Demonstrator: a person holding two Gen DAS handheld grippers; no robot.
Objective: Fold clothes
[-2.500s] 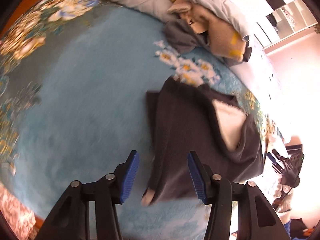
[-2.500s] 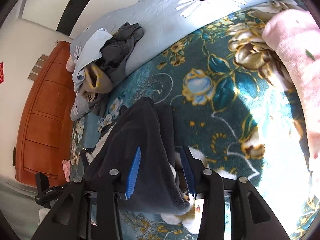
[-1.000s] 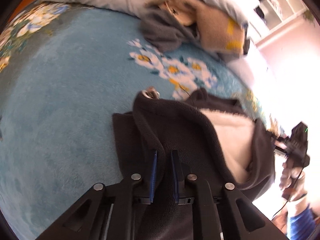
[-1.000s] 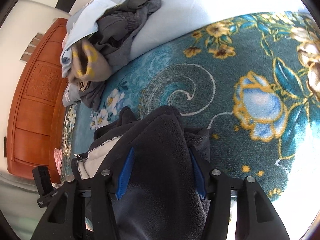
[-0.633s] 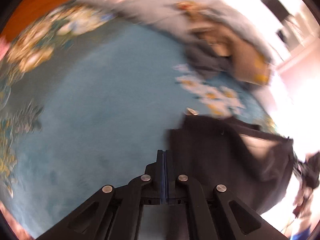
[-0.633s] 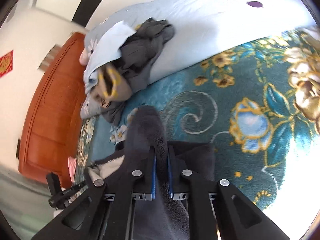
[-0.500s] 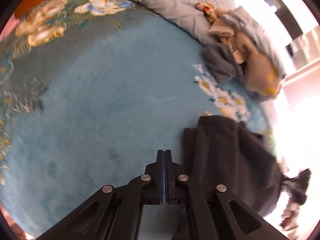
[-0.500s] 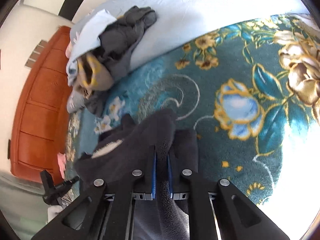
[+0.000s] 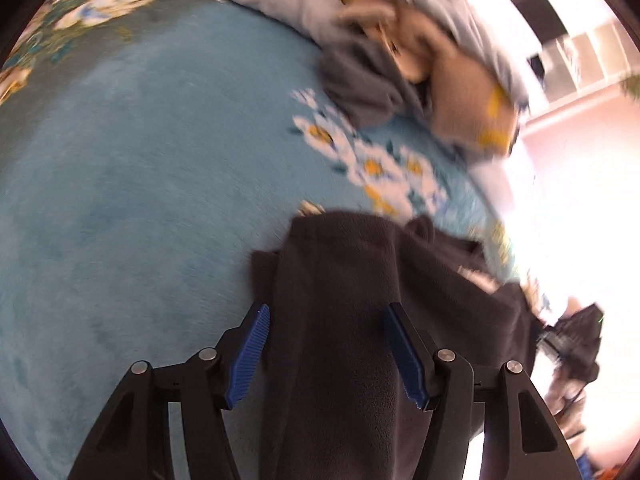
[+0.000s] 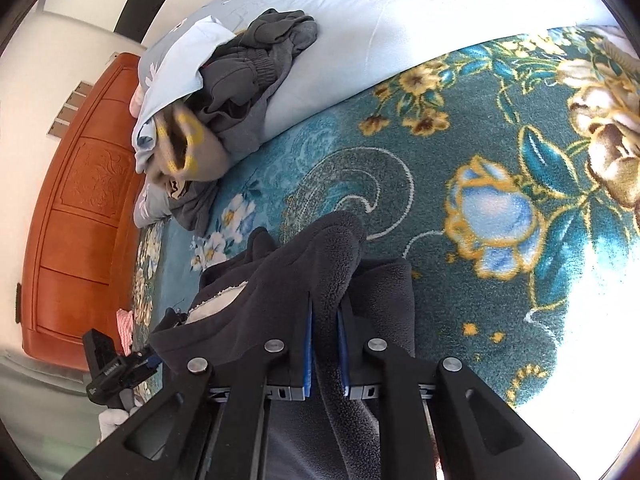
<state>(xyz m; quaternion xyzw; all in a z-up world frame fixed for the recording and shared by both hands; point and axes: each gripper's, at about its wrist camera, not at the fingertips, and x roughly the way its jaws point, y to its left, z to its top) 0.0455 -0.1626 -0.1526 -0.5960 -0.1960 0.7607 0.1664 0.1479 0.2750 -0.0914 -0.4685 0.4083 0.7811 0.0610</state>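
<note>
- My right gripper [image 10: 324, 354] pinches a raised ridge of the dark fleece [image 10: 288, 280], keeping that edge lifted off the floral blanket [image 10: 500, 280].
- My left gripper [image 9: 326, 350] gapes wide astride the fleece, gripping nothing.

A teal floral blanket [image 10: 460, 168] covers the bed; orange wooden headboard [image 10: 76, 208], white wall [image 10: 44, 68], perhaps shelving [image 9: 588, 52] in glare.

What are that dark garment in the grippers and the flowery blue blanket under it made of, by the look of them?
The dark garment looks like fleece: matte charcoal with a nubby, pilled nap, and a pale fuzzy lining shows at its opening. The blanket seems a plush, short-pile fabric, soft-sheened, its floral pattern showing in the pile; the fibre cannot be told.
</note>
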